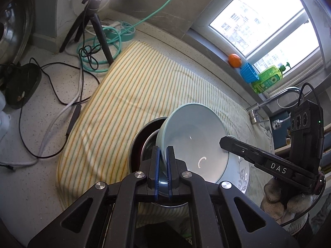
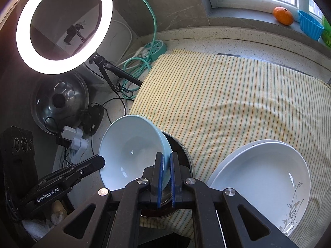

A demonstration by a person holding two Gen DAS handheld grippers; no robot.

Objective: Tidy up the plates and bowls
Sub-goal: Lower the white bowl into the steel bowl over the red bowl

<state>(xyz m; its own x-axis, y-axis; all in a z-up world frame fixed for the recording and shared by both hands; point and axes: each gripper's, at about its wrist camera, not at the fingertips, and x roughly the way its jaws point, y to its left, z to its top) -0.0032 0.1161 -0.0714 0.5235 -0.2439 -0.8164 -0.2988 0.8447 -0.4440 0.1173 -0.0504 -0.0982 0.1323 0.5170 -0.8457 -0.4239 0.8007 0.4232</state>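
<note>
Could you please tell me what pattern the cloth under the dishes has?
The cloth has thin yellow and green stripes on cream, clearest in the right wrist view.

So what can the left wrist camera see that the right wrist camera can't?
Only the left wrist view shows the green soap bottle on the windowsill and the faucet.

Only the right wrist view shows the whole ring light, the metal pot lid and the inside of the white plates.

Both show the light blue bowl, gripped at its rim by the left gripper and the right gripper, the metal bowls under it, the striped cloth, the orange and the blue cup.
</note>
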